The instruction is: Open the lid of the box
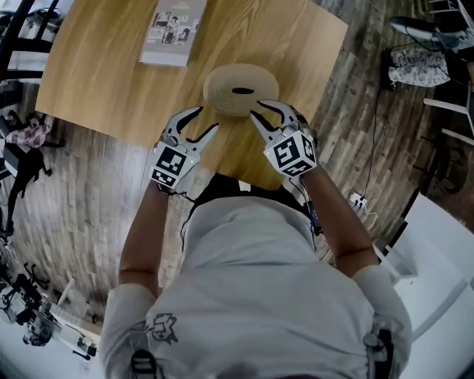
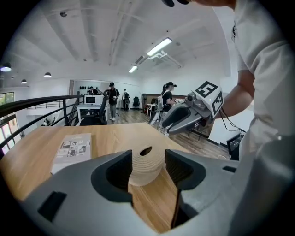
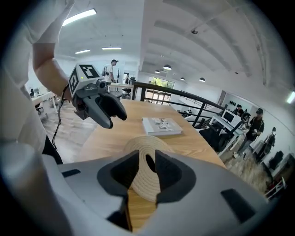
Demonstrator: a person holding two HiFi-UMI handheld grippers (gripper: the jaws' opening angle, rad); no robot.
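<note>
1 round ribbed box (image 1: 241, 89) sits near the table (image 1: 89, 81) edge, lid on, contents hidden. 1 booklet (image 1: 174, 29) lies well apart. 2 claws, left gripper (image 1: 206, 118) and right gripper (image 1: 258, 109), both spread just beside the box, pinching nothing.

We are counting one round ridged box (image 1: 241, 89) sitting just ahead of the fingers (image 2: 115, 173), one booklet (image 1: 173, 22) lying farther beyond them, and one desk (image 1: 96, 81) carrying both. We are holding two grippers, the left gripper (image 1: 207, 118) and the right gripper (image 1: 256, 108), each showing two fingers.
</note>
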